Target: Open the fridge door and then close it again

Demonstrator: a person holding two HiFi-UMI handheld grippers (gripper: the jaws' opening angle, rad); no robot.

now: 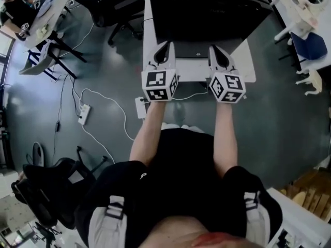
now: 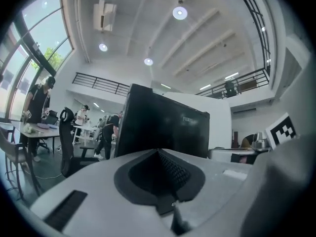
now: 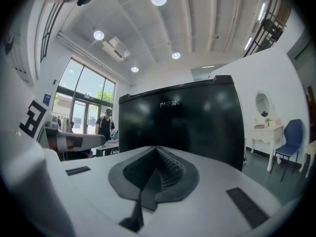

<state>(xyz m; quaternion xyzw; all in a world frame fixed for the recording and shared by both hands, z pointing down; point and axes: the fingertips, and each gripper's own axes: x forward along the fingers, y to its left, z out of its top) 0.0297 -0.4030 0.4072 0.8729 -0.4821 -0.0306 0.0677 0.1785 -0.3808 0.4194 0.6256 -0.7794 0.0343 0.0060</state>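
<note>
the black fridge stands upright straight ahead, its door shut by the look of it. the left gripper and right gripper are both clenched on nothing, side by side and short of it. the right one faces its front more squarely.

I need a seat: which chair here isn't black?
The blue chair, standing off to the right of the fridge. The office chair left of the fridge and the one at the head view's lower left are both black.
</note>
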